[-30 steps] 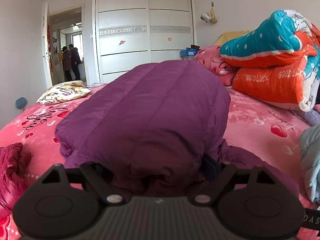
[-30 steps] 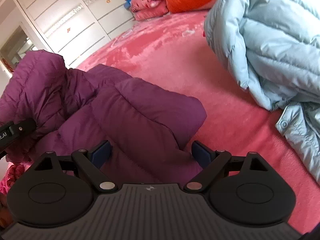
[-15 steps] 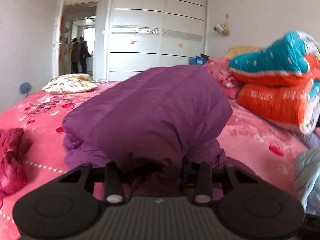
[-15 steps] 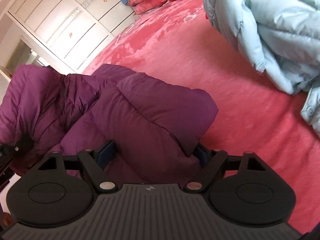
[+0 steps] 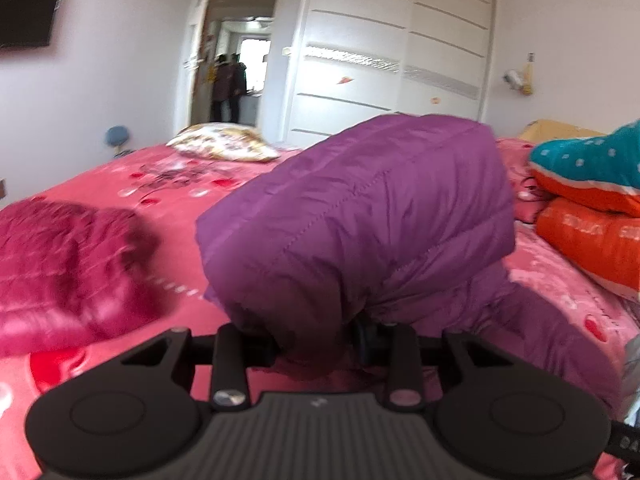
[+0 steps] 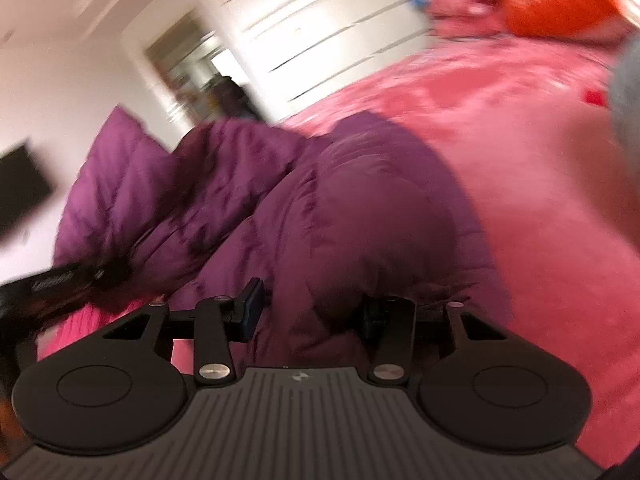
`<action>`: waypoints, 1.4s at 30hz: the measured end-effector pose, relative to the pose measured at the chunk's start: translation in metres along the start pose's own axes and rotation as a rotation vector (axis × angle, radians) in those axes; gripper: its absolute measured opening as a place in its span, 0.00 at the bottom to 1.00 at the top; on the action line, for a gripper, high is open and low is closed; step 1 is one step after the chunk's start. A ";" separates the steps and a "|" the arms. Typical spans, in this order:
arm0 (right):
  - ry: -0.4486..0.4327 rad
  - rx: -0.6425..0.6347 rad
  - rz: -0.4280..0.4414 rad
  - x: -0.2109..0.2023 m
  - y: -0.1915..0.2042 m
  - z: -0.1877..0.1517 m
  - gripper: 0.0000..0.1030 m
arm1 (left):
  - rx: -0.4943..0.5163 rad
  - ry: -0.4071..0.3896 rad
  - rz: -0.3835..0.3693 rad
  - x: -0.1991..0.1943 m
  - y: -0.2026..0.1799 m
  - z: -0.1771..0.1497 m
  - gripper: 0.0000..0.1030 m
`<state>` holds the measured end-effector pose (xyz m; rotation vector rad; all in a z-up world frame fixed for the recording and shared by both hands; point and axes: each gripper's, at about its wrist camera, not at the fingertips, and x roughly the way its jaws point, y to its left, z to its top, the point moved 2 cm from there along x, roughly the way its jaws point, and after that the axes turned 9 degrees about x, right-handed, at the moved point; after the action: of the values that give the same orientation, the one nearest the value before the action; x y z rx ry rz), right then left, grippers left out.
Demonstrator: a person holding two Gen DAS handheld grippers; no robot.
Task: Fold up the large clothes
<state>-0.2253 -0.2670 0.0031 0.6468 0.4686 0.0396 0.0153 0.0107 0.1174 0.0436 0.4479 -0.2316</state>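
A purple puffer jacket (image 5: 360, 216) lies bunched on the pink bed (image 5: 160, 184). My left gripper (image 5: 316, 340) is shut on a fold of it, and the padded cloth rises in a hump over the fingers. In the right wrist view the same jacket (image 6: 340, 216) fills the middle, and my right gripper (image 6: 312, 312) is shut on another fold of it. The left gripper's body shows at that view's left edge (image 6: 52, 280). Both pairs of fingertips are partly buried in cloth.
A crimson jacket (image 5: 64, 268) lies at the left. Rolled orange and teal quilts (image 5: 592, 200) are stacked at the right, a patterned pillow (image 5: 224, 146) at the far edge. A pale blue jacket (image 6: 628, 92) lies at the right. A white wardrobe (image 5: 392, 80) and open doorway (image 5: 236, 76) stand behind.
Both grippers closed from wide open onto folds of the purple jacket. Both have swung and lifted with it, and the views have turned left.
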 end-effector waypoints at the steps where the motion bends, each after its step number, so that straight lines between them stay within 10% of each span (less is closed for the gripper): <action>1: 0.016 -0.030 0.014 0.003 0.006 -0.001 0.57 | -0.011 0.009 0.016 -0.001 0.008 -0.005 0.32; 16: 0.404 -0.762 0.217 0.063 0.103 -0.081 0.59 | -0.053 0.170 0.168 -0.019 0.096 -0.073 0.32; 22: 0.475 -0.819 0.241 0.058 0.105 -0.087 0.85 | -0.055 0.225 0.173 -0.036 0.117 -0.084 0.32; 27: 0.479 -0.810 0.221 0.057 0.100 -0.078 1.00 | -0.027 0.228 0.119 -0.072 0.116 -0.087 0.35; 42: 0.498 -0.924 0.176 0.037 0.131 -0.113 1.00 | -0.016 0.167 -0.270 -0.163 0.085 -0.077 0.61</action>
<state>-0.2271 -0.0909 -0.0134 -0.2497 0.7935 0.5619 -0.1408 0.1356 0.1180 -0.0141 0.6224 -0.4924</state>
